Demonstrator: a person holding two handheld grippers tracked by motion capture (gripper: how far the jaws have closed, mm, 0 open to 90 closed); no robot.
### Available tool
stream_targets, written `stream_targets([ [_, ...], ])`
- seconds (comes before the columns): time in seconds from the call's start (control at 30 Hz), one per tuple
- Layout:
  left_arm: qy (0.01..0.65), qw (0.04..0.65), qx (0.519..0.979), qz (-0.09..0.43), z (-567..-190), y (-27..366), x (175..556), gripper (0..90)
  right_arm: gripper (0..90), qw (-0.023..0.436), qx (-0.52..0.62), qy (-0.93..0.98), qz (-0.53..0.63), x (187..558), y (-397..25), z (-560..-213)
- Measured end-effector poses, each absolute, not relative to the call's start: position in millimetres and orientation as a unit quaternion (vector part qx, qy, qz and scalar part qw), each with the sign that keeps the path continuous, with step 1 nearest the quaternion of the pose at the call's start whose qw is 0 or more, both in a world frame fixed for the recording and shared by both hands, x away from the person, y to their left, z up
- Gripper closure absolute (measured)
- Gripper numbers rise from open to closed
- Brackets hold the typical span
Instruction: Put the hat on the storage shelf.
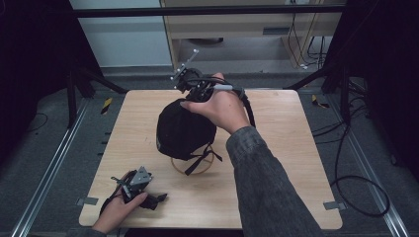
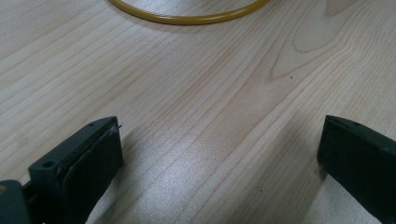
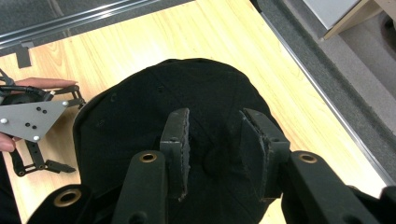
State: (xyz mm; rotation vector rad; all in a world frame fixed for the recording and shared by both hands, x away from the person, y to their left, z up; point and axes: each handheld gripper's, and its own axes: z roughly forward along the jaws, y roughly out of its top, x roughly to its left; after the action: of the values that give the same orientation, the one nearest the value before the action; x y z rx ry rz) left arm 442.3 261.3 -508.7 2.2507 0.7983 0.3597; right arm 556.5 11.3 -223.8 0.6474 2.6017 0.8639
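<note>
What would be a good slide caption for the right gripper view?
Right gripper poised over the crown of a black fabric cap, its jaws straddling a fold, above a light wooden table.

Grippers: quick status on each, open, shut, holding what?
Left gripper: open, holding nothing, low over the table.
Right gripper: jaws pinching the top of the black cap.

High view: overhead, facing 12 o'clock across the table (image 1: 276, 163).
Left gripper view: skims tabletop; heading unclear.
Right gripper view: close above black cap (image 3: 196, 93).
Shared: cap, tabletop.
</note>
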Motion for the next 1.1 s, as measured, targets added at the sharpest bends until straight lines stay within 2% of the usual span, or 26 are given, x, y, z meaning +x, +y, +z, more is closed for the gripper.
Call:
stream_targets([
  [0.8,0.310,0.357,0.870,0.138,-508.8,261.1,442.2,0.0,62.5,0.178,0.245,0.883,0.358,536.4,-33.3,-217.0],
  [1.1,0.310,0.357,0.870,0.138,-508.8,261.1,442.2,0.0,47.9,0.195,0.266,0.871,0.365,528.4,-51.5,-217.6],
])
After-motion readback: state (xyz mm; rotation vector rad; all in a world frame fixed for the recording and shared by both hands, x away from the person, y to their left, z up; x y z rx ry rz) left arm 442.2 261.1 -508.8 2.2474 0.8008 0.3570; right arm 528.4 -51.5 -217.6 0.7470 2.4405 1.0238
